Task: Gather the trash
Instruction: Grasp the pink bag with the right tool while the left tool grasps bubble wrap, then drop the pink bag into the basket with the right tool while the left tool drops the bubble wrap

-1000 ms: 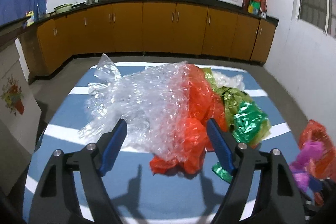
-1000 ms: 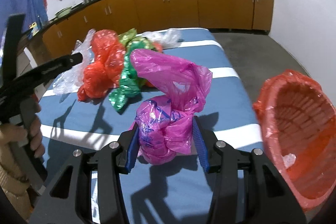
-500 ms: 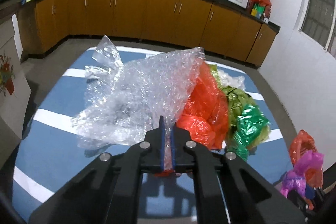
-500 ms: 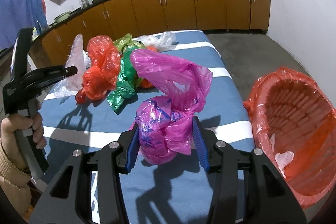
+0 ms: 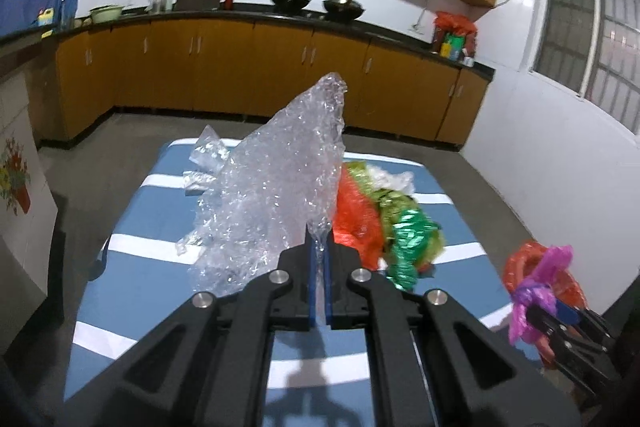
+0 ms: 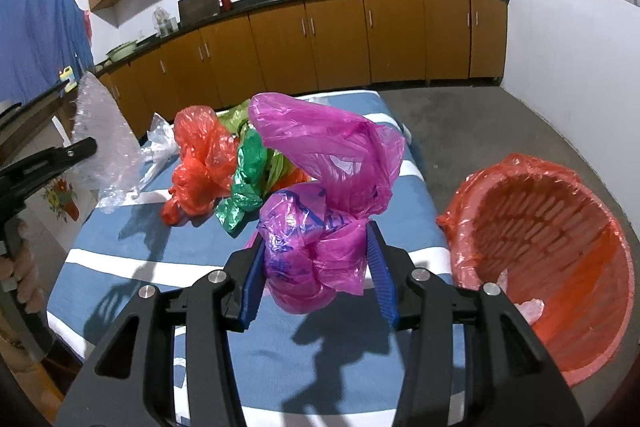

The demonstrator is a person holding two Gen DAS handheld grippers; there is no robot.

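Observation:
My left gripper point(image 5: 319, 259) is shut on a clear bubble wrap sheet point(image 5: 276, 195) and holds it lifted above the blue striped table point(image 5: 132, 303). The wrap also shows at the left of the right wrist view point(image 6: 102, 143). My right gripper point(image 6: 316, 267) is shut on a crumpled magenta plastic bag point(image 6: 320, 195), held above the table beside the red trash basket point(image 6: 560, 259). On the table lie a red bag point(image 6: 200, 163), a green bag point(image 6: 244, 187), a yellow-green bag point(image 5: 384, 199) and a clear bag point(image 5: 204, 155).
The basket stands off the table's right edge, lined with a red bag, with a pale scrap point(image 6: 528, 307) inside. Wooden kitchen cabinets point(image 5: 240, 75) line the back wall. Grey floor point(image 6: 500, 131) surrounds the table. A white panel with a flower picture point(image 5: 20, 187) stands at the left.
My left gripper closed on the bubble wrap and lifted it up off the table. My right gripper kept hold of the magenta bag and moved slightly toward the basket.

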